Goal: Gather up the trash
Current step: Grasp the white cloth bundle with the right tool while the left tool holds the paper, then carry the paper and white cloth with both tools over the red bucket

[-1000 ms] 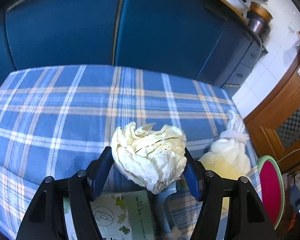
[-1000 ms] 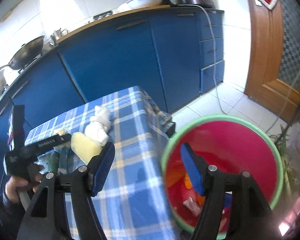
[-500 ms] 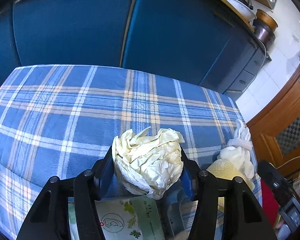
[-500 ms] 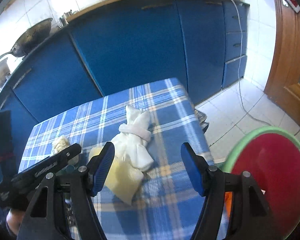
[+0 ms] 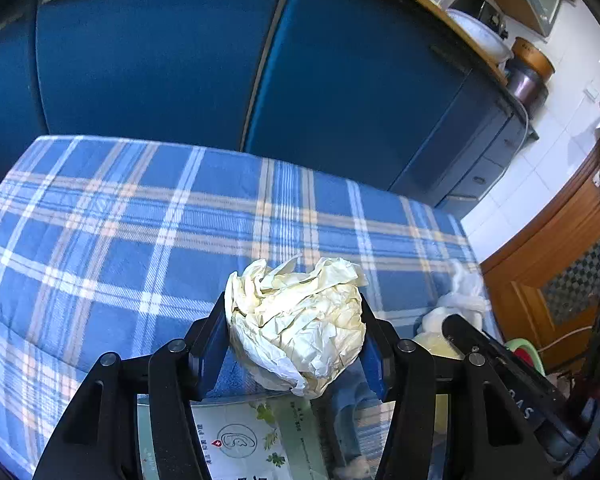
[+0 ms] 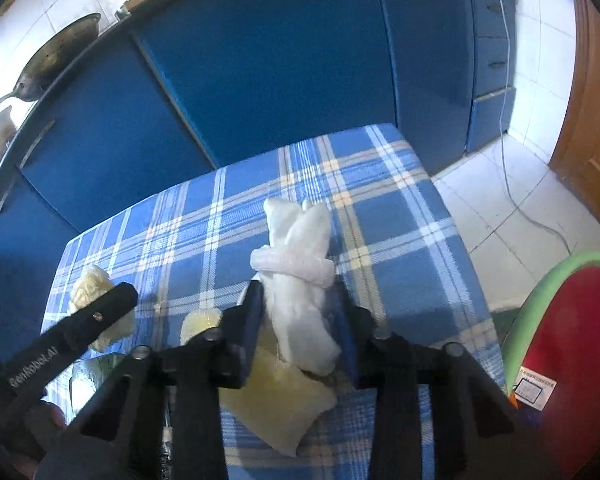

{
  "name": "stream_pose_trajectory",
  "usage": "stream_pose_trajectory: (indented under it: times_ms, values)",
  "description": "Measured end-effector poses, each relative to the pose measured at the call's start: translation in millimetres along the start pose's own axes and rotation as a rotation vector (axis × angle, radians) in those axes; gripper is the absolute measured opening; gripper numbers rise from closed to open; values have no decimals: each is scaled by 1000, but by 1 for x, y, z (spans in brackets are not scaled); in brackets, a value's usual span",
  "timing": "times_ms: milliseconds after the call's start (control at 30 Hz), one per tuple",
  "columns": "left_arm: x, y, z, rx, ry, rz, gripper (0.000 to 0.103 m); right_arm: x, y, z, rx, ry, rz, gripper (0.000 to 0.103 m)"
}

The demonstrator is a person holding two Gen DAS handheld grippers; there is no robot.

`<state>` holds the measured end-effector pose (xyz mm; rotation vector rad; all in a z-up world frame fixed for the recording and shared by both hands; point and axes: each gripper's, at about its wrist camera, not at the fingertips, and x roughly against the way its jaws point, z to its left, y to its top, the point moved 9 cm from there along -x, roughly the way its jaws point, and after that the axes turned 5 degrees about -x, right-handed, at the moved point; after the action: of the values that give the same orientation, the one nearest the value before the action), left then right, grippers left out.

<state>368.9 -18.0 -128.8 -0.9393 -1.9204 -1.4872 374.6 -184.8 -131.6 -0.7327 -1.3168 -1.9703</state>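
A crumpled cream paper ball (image 5: 296, 320) sits between the blue pads of my left gripper (image 5: 294, 304), which is shut on it just above the plaid tablecloth (image 5: 100, 240). To its right lies a white knotted cloth (image 6: 296, 248) on top of a yellow pad (image 6: 276, 404). My right gripper (image 6: 299, 292) straddles the cloth's lower half. Its jaws are closing, and both pads touch the cloth. The left gripper's finger (image 6: 100, 312) and the paper ball (image 6: 88, 284) also show at the left of the right wrist view.
A red bin with a green rim (image 6: 524, 320) stands on the floor off the table's right edge. A printed tissue pack (image 5: 252, 440) lies under the left gripper. Blue cabinets (image 5: 160, 60) rise behind the table. A white cable (image 6: 512, 184) trails over the tiled floor.
The right gripper swung left from over the red bin to the white cloth, and its jaws narrowed onto it. The left jaws tightened on the paper ball.
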Motion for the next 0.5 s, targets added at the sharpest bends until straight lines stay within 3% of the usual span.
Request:
stream_pose_trajectory:
  times_ms: [500]
  values:
    - [44, 10, -30, -54, -79, -72, 59, 94, 0, 10, -10, 61, -177, 24]
